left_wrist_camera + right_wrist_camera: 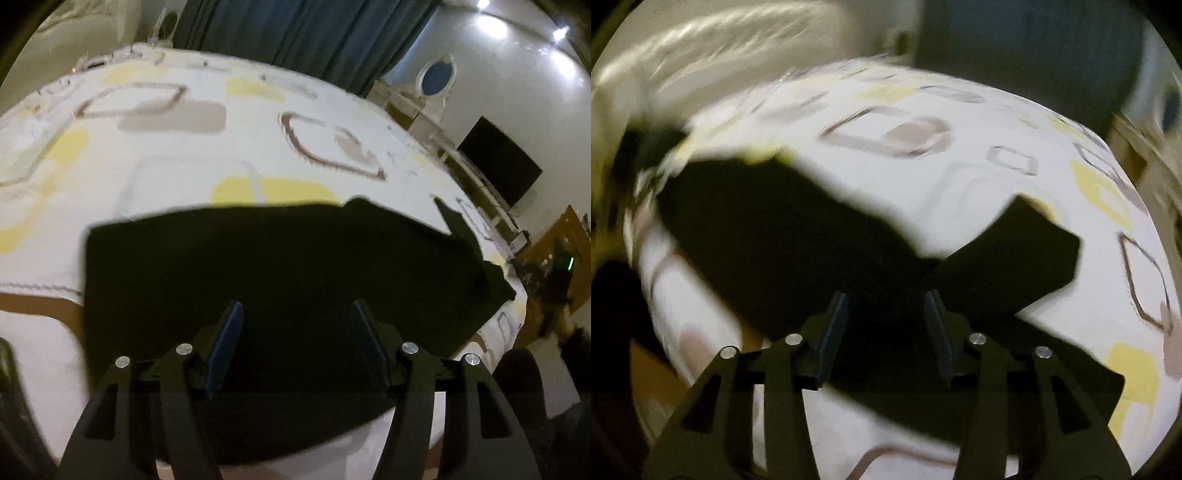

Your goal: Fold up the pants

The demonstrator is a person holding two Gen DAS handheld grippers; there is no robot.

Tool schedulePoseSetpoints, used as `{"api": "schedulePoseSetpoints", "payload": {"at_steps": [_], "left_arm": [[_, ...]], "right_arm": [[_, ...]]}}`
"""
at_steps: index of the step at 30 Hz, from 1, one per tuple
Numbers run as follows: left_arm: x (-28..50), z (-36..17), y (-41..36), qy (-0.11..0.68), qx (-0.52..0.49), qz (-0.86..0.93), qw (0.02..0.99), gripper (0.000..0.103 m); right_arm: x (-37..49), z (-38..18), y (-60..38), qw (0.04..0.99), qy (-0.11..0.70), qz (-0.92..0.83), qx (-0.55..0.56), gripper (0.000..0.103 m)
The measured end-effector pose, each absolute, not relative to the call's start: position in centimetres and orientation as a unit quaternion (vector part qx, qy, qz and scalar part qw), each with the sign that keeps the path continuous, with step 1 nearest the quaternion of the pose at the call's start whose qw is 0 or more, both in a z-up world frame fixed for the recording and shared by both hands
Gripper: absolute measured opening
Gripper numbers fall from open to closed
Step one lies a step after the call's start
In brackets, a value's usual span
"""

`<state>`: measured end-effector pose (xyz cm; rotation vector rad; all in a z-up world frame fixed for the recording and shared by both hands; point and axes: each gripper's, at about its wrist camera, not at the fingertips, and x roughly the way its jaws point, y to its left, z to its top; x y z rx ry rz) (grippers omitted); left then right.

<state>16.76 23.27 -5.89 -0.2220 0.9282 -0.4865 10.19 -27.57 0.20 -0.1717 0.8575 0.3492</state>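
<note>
Black pants [280, 266] lie flat on a bed with a white patterned sheet [177, 147]. In the left wrist view they form a wide dark shape with an uneven right end. My left gripper [293, 310] is open above the pants, holding nothing. In the blurred right wrist view the pants [768, 236] spread in a V, one leg to the left and one leg [1027, 251] to the right. My right gripper [886, 299] is open over the spot where the two legs meet, holding nothing.
A dark blue curtain [314, 33] hangs behind the bed. A white dresser with an oval mirror [437, 77] and a black screen [498, 162] stand at the right. A padded headboard [713, 48] shows at the left in the right wrist view.
</note>
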Motion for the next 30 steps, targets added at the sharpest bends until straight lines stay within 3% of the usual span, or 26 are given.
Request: {"api": "schedulePoseSetpoints", "payload": {"at_steps": [2,3,10,15,24,26,28,30], "left_arm": [[17.2,-7.0,22.3,0.453,-0.112,-0.228,0.854,0.063],[17.3,-7.5,21.7,0.453,-0.11,-0.221,0.856,0.07],[17.5,-7.9,21.3,0.442,-0.138,-0.198,0.864,0.084],[17.5,-8.0,20.2,0.446,-0.115,-0.184,0.869,0.087],[17.5,-8.4,19.2,0.441,-0.076,-0.183,0.876,0.09],[17.5,-8.4,19.2,0.441,-0.076,-0.183,0.875,0.09],[17.5,-8.4,19.2,0.441,-0.076,-0.183,0.875,0.09],[17.5,-8.4,19.2,0.441,-0.076,-0.181,0.876,0.09]], "right_arm": [[15.1,2.0,-30.3,0.895,0.428,0.125,-0.016,0.06],[17.2,2.2,-31.2,0.892,0.439,0.107,0.006,0.065],[31.5,-1.1,-35.1,0.844,0.524,-0.013,0.111,0.065],[36.9,-4.5,-33.8,0.819,0.565,-0.077,0.063,0.065],[39.3,-8.7,-35.0,0.786,0.6,-0.142,0.048,0.062],[39.0,-8.9,-35.4,0.788,0.597,-0.139,0.055,0.058],[38.4,-8.7,-35.9,0.791,0.592,-0.142,0.056,0.041],[38.2,-8.7,-36.7,0.794,0.588,-0.136,0.074,0.03]]}}
